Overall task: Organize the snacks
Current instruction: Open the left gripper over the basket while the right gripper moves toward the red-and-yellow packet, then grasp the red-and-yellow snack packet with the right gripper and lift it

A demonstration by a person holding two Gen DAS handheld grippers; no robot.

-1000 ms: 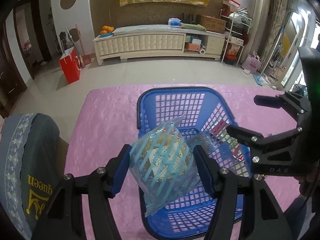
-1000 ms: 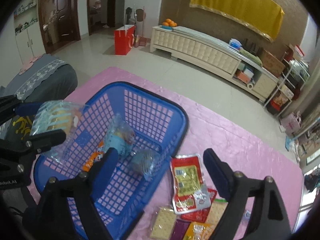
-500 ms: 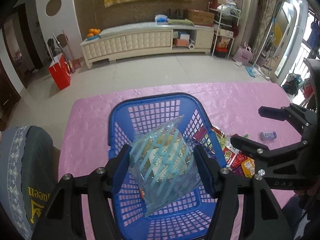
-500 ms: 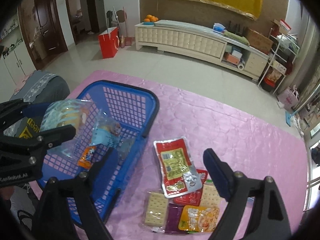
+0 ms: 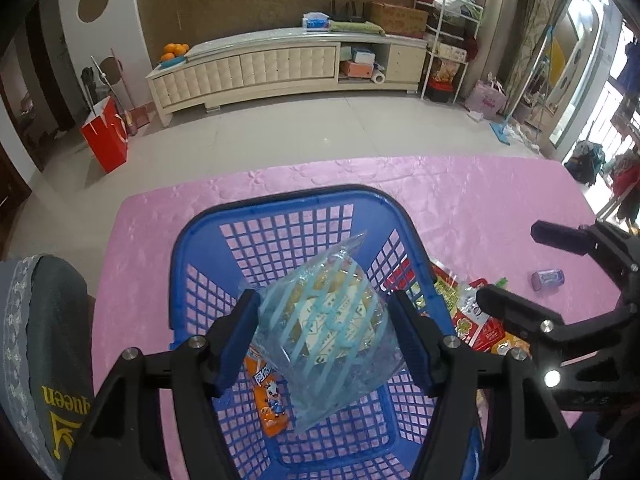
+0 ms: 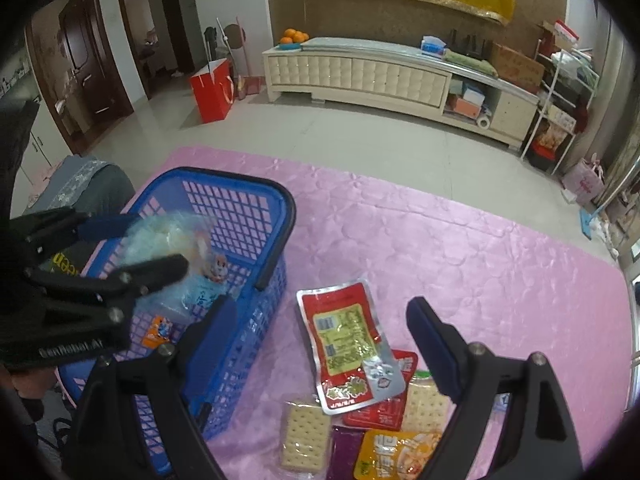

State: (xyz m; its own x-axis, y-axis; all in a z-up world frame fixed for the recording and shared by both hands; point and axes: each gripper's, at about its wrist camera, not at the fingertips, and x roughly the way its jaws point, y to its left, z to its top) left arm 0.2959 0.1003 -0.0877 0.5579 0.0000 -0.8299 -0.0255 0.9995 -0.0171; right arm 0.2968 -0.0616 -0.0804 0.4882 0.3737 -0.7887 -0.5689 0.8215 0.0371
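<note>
Task partly done. The left hand-held gripper [image 5: 324, 336], jaws just widening, has a striped packet [image 5: 328, 328] between its pads above the one blue basket [image 5: 280, 204], which holds at least two packets. The right hand-held gripper [image 6: 320, 336] hangs open and empty over about seven packets [image 6: 348, 340] on the pink tabletop [image 6: 480, 260].

The left gripper [image 5: 326, 334] points steeply downward, its jaws having just been opening a little, with a clear blue-striped snack bag [image 5: 328, 332] between the blue pads. The right gripper [image 6: 320, 344] also tilts down, jaws spread wide with nothing held between them.
</note>
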